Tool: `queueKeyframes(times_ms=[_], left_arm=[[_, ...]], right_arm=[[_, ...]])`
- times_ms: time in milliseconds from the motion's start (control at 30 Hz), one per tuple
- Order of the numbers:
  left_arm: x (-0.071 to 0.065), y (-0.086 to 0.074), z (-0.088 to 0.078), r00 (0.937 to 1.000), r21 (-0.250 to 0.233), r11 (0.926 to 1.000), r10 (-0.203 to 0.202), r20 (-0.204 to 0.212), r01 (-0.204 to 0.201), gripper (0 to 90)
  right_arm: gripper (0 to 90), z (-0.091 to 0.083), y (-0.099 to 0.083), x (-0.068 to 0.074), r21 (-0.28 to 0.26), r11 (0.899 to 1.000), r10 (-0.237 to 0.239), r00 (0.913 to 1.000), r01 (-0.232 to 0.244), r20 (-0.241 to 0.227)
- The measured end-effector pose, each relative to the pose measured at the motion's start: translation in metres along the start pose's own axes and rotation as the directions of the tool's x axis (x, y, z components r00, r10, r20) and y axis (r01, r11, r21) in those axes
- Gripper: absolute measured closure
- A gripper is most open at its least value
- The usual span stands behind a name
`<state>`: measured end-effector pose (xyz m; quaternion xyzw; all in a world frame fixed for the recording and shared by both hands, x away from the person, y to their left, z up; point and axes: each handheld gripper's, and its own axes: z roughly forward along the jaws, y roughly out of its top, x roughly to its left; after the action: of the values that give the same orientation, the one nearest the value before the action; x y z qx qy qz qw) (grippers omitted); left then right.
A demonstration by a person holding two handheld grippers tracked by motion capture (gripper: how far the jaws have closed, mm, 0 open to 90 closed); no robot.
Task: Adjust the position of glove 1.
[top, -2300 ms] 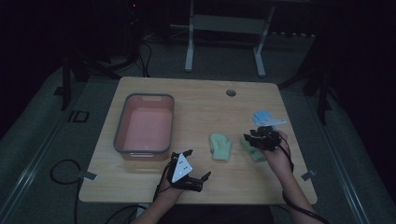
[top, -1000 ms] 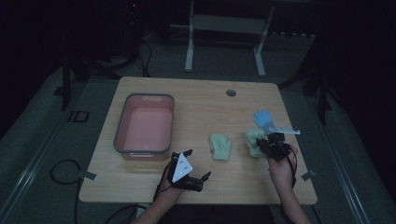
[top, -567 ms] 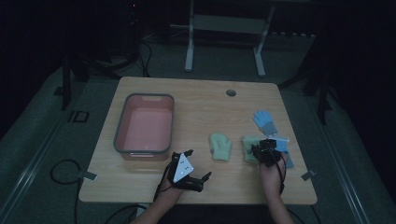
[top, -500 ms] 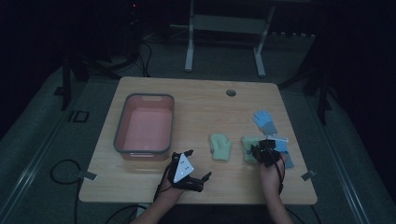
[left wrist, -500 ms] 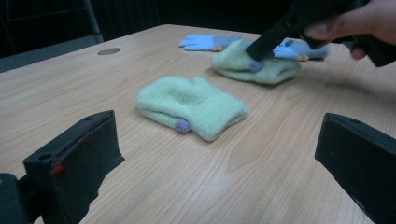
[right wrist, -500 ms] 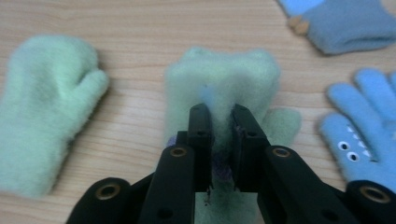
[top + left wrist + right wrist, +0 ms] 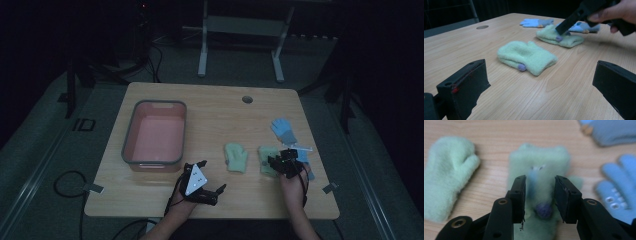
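Pale green fleece, in the shape of a small mitten (image 7: 537, 182) with a purple dot near its cuff, is lying flat on the light wooden surface (image 7: 215, 115), directly under the right gripper (image 7: 540, 195). That gripper's jaws have just been opening and are standing apart above the mitten, one on each side of the purple dot; the close view is blurred, so the pads seem to be clear of the fleece rather than pressing on it. In the high view the right gripper (image 7: 284, 162) is pointing down over this mitten (image 7: 266, 159).

A second pale green fleece mitten (image 7: 235, 157) is lying just to the left of the first, apart from it, thumb towards the first one in the right gripper view. Two light blue knitted gloves are lying on the other side: one (image 7: 283, 128) farther up the surface, the other (image 7: 617, 187) just beside the mitten under the gripper.

The left gripper (image 7: 207, 184) is resting near the front edge of the surface, its jaws standing wide apart with nothing between them. A grey-rimmed pink plastic tub (image 7: 155, 134) is sitting at the left of the surface, well apart from the mittens.
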<state>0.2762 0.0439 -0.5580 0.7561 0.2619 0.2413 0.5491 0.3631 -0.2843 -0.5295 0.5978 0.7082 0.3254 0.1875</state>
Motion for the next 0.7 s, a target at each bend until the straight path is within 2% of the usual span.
queueKeyframes(times_ms=[67,133,200,300,333,367,400,433,467,500,533,567,600,633,667,700], left_arm=[[0.0,0.0,0.0,1.0,0.001,1.0,-0.001,0.001,0.001,0.0],[0.0,0.0,0.0,1.0,0.001,1.0,-0.001,0.0,0.001,0.0],[0.0,0.0,0.0,1.0,-0.001,1.0,0.002,0.0,-0.002,0.0],[0.0,0.0,0.0,1.0,0.0,1.0,0.001,0.0,-0.001,0.0],[0.0,0.0,0.0,1.0,0.0,1.0,0.001,0.0,-0.001,0.0],[0.0,0.0,0.0,1.0,0.0,1.0,0.001,0.0,-0.001,0.0],[0.0,0.0,0.0,1.0,0.001,1.0,0.004,-0.001,-0.004,0.0],[0.0,0.0,0.0,1.0,0.001,1.0,0.006,-0.002,-0.006,0.0],[-0.001,0.0,0.0,1.0,0.001,1.0,0.007,-0.001,-0.007,0.0],[-0.001,0.0,0.0,1.0,0.001,1.0,0.007,-0.001,-0.007,0.0],[-0.001,0.0,0.0,1.0,0.001,1.0,0.006,-0.001,-0.006,0.0],[-0.001,0.0,0.0,1.0,0.001,1.0,0.006,-0.001,-0.006,0.0],[-0.001,0.0,0.0,1.0,0.002,1.0,0.004,-0.002,-0.004,0.0],[-0.001,0.0,0.0,1.0,0.002,1.0,0.004,-0.002,-0.004,0.0],[-0.001,0.0,0.0,1.0,0.003,1.0,0.004,-0.003,-0.004,0.0],[-0.001,0.0,0.0,1.0,0.003,1.0,0.003,-0.004,-0.003,0.0]], right_arm=[[59.3,-0.005,0.005,-0.002,0.002,1.0,-0.015,0.9995,0.015,-0.027],[59.1,-0.01,0.009,-0.002,0.002,0.998,-0.063,0.9972,0.064,-0.039],[57.7,-0.013,0.012,-0.004,0.005,0.993,-0.116,0.9918,0.116,-0.055],[56.4,-0.014,0.015,-0.011,0.015,0.98,-0.196,0.9759,0.198,-0.096],[56.4,-0.014,0.015,-0.011,0.015,0.98,-0.196,0.9759,0.198,-0.096],[56.4,-0.015,0.015,-0.014,0.01,0.976,-0.216,0.9689,0.219,-0.121],[57.6,-0.016,0.017,-0.023,0.003,0.964,-0.262,0.9536,0.266,-0.147],[57.6,-0.016,0.018,-0.027,-0.009,0.96,-0.278,0.9441,0.281,-0.178],[57.9,-0.017,0.019,-0.031,-0.018,0.957,-0.288,0.937,0.29,-0.198],[57.9,-0.017,0.019,-0.031,-0.018,0.957,-0.288,0.937,0.29,-0.198],[58.1,-0.016,0.021,-0.033,-0.019,0.941,-0.334,0.92,0.338,-0.205],[58.1,-0.016,0.022,-0.034,-0.023,0.934,-0.355,0.9113,0.358,-0.209],[58.5,-0.015,0.023,-0.034,-0.022,0.93,-0.362,0.9071,0.366,-0.215],[58.5,-0.015,0.023,-0.034,-0.022,0.93,-0.362,0.9071,0.366,-0.215],[58.8,-0.012,0.025,-0.034,-0.008,0.923,-0.377,0.8994,0.385,-0.222],[58.6,-0.01,0.025,-0.033,-0.002,0.919,-0.386,0.8971,0.395,-0.216]])
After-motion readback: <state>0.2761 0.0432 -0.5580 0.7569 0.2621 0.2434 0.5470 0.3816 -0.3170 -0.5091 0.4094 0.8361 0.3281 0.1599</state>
